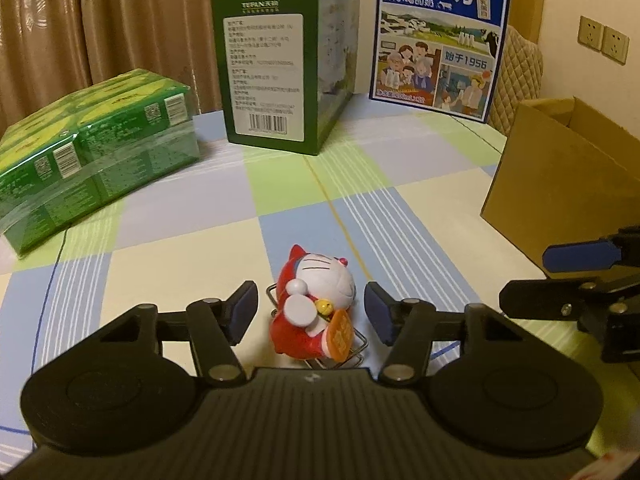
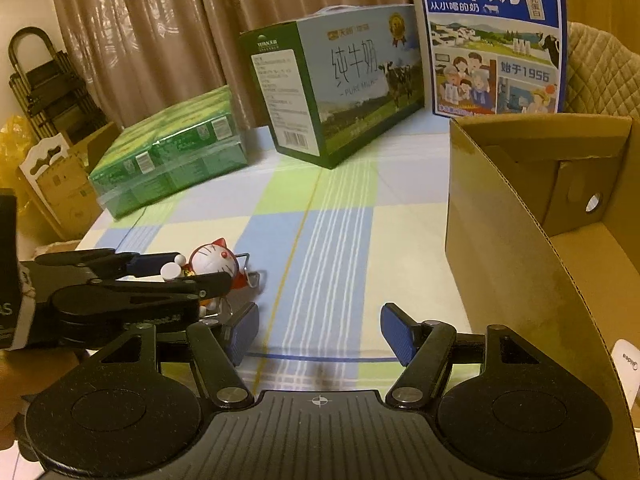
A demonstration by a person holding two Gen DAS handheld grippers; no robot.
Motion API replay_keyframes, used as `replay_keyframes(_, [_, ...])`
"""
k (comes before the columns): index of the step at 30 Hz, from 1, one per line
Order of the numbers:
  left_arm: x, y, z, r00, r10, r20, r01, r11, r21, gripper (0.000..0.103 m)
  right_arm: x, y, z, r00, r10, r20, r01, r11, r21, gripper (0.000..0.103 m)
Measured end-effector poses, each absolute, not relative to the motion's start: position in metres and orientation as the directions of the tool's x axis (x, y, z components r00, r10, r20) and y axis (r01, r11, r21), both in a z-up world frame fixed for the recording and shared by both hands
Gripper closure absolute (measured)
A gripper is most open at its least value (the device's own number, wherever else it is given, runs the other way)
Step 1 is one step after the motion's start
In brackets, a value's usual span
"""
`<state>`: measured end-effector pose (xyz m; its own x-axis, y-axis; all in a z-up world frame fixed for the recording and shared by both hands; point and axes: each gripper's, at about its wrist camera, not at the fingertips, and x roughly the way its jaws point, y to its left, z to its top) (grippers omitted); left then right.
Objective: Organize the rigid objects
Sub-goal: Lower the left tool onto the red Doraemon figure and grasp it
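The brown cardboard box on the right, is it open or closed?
Open: the brown cardboard box shows its bare inside, with the flaps up.

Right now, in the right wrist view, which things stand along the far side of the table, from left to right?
Shrink-wrapped green carton pack → green milk box → blue milk box → open cardboard box.

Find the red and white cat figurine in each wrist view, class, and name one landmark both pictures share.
Left wrist view: the cat figurine lies low in the centre, between the left gripper's blue pads.
Right wrist view: the same figurine is at lower left, partly behind that gripper.
Shared landmark: the green milk carton.
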<state>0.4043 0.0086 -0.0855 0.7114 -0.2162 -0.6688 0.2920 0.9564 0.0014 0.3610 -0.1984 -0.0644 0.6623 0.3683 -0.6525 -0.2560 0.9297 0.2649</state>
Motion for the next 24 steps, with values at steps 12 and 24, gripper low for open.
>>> replay_keyframes(12, [0.403,0.010,-0.089,0.711,-0.213,-0.670,0.283,0.959,-0.005,0.065,0.362,-0.199,-0.066,0.664,0.359,-0.656,-0.256,0.933,0.252,0.038])
replay_keyframes(24, [0.389,0.023,-0.070,0.739,-0.217,-0.638,0.259,0.965,-0.029,0.065,0.361,-0.195,-0.063,0.666,0.389,-0.636,-0.281,0.921,0.270,0.038])
